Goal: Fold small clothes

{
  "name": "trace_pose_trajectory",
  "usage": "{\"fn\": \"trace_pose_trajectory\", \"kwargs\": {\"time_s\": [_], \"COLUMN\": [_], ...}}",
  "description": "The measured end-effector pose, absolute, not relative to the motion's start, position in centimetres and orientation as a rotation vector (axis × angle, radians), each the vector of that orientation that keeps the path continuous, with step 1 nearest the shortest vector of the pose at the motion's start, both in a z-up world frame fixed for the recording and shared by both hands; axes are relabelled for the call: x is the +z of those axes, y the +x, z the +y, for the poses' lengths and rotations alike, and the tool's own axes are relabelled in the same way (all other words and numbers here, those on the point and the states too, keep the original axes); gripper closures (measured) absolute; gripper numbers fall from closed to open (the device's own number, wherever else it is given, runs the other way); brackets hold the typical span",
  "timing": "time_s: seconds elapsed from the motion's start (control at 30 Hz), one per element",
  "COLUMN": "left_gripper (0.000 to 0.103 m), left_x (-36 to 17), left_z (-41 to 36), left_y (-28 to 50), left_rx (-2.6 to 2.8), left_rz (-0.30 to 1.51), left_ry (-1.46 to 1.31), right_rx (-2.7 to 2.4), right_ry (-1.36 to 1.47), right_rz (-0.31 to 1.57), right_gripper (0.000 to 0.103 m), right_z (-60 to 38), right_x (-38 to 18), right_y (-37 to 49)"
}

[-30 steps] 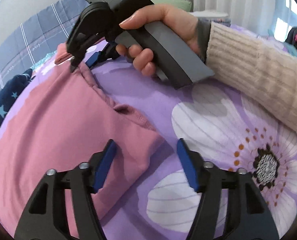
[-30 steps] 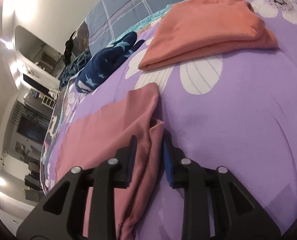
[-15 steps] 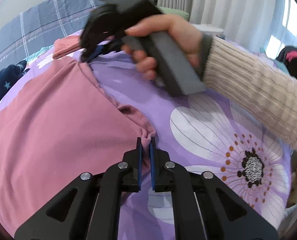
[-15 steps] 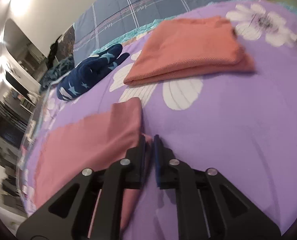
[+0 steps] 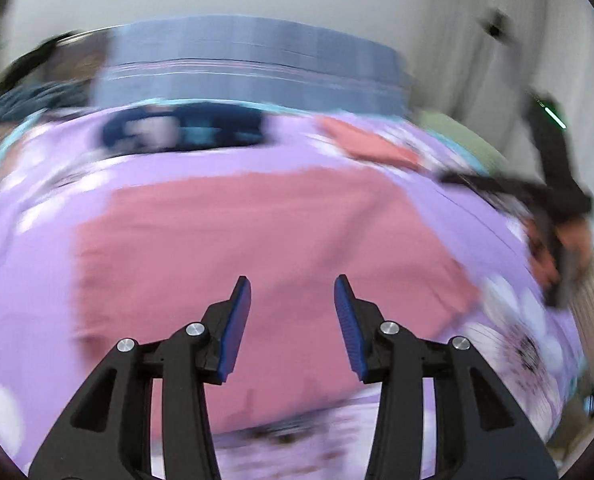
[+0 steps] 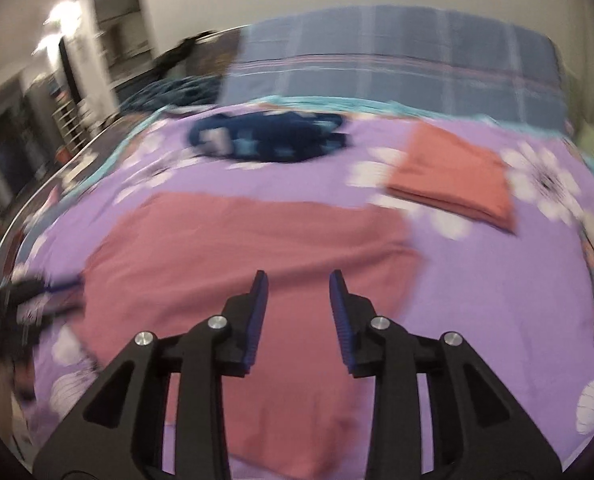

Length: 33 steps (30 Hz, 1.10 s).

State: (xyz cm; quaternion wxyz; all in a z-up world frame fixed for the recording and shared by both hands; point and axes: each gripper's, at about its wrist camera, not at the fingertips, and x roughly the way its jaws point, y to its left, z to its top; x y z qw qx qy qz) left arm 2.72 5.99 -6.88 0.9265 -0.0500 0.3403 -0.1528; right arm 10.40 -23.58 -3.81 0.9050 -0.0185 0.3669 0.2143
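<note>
Two handheld grippers hang over a pink garment (image 6: 253, 248) lying flat on a bed spread with a purple flowered cover (image 6: 497, 280). Both views are blurred by motion. The left gripper (image 5: 293, 320) shows its blue-padded jaws apart with nothing between them, the pink cloth lying below and clear of the pads; those jaws have just been opening. The right gripper (image 6: 297, 316) likewise has its jaws apart and empty above the near part of the same garment, and they too have just been opening. In the left wrist view the right gripper appears as a dark smear at the far right edge, held by a hand (image 5: 557, 248) in a pale knitted sleeve (image 5: 593, 300). Farther up the bed, a folded orange garment (image 6: 453, 176) rests to the right of the pink one and well apart from it. A dark blue garment with light markings (image 6: 269, 140) lies bunched beyond, near a blue checked blanket (image 6: 397, 72) at the head of the bed.
</note>
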Motion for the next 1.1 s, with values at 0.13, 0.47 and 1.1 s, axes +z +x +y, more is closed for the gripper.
{"fn": "trace_pose_trajectory", "kwargs": {"time_s": [0.13, 0.47, 1.1], "left_gripper": [0.056, 0.04, 0.101], "left_x": [-5.8, -7.1, -11.0], "left_z": [14.8, 21.6, 20.8], "left_y": [4.0, 14.2, 23.9], "left_rx": [-0.161, -0.291, -0.297], "left_rz": [0.683, 0.779, 0.791], "left_ry": [-0.224, -0.446, -0.318], "right_rx": [0.625, 0.86, 0.816], "right_ry": [-0.131, -0.476, -0.5], "right_rz": [0.739, 0.664, 0.754], "right_gripper": [0.066, 0.063, 0.054], "right_z": [-14.9, 0.1, 3.1], "right_x": [-4.2, -8.9, -12.0], "right_y": [6.8, -2.1, -0.7]}}
